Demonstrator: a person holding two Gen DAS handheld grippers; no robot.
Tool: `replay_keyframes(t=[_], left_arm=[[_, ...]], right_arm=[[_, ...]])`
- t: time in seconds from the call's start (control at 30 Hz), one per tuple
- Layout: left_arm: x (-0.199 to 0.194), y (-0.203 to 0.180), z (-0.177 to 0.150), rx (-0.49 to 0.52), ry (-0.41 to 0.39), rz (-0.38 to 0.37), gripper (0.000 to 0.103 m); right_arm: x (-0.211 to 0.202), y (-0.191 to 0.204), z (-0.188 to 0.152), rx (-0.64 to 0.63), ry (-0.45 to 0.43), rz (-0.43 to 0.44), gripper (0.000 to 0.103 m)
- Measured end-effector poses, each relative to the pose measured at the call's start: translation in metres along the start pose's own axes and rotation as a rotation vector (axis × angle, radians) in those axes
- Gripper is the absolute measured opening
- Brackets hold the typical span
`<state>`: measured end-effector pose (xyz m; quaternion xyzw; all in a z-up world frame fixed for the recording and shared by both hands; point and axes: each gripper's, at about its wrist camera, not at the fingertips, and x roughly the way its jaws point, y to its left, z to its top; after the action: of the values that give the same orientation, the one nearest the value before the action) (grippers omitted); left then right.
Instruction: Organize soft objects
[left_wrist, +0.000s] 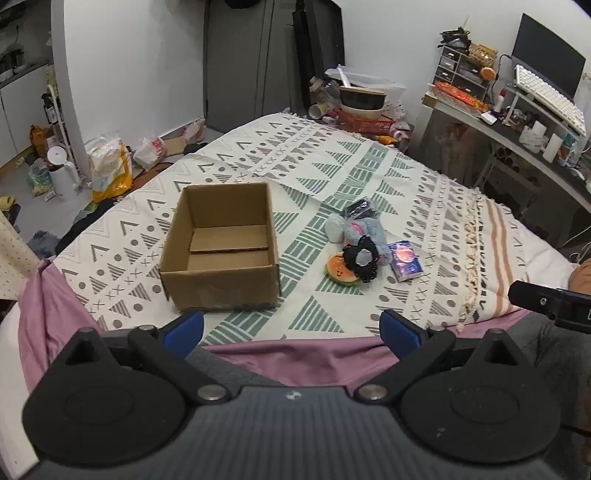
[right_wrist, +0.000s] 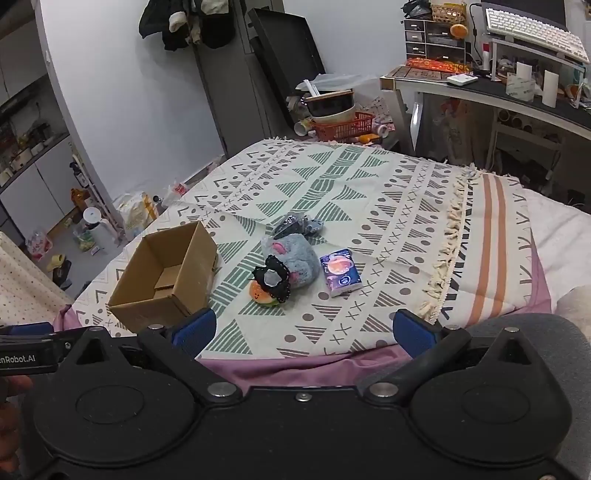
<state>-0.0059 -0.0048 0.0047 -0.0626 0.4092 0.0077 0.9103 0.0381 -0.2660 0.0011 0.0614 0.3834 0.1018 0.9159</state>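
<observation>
Both grippers hover at the near edge of a bed, and we see each with its blue fingers spread wide apart, holding nothing. Our left gripper (left_wrist: 291, 328) sits low over the pink sheet (left_wrist: 306, 360); our right gripper (right_wrist: 304, 328) does the same, just beside it. Ahead of both lies a large patterned blanket (left_wrist: 332, 166) with green and grey triangles. On it, closest to the left gripper and straight ahead, stands an open cardboard box (left_wrist: 221, 247), with only loose flaps showing inside. To the right of the box, farther from both grippers, lies a small cluster of soft things: a grey plush toy (right_wrist: 295, 258), a dark plastic-wrapped bundle (right_wrist: 295, 223) behind it, a purple tissue pack (right_wrist: 340, 277) beside it, a black frilly piece (right_wrist: 273, 280) resting on an orange burger-shaped plush (right_wrist: 260, 295).
</observation>
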Motion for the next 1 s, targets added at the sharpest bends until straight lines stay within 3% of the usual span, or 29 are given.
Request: replay_keyframes(t=[0.67, 1.0], left_arm=[[-0.01, -0.008, -0.003, 0.009, -0.008, -0.045, 0.1], [-0.013, -0.014, -0.003, 0.029, -0.023, -0.02, 0.101]], right_arm=[[-0.007, -0.001, 0.002, 0.027, -0.018, -0.029, 0.103], [-0.011, -0.005, 0.002, 0.038, -0.04, -0.02, 0.103]])
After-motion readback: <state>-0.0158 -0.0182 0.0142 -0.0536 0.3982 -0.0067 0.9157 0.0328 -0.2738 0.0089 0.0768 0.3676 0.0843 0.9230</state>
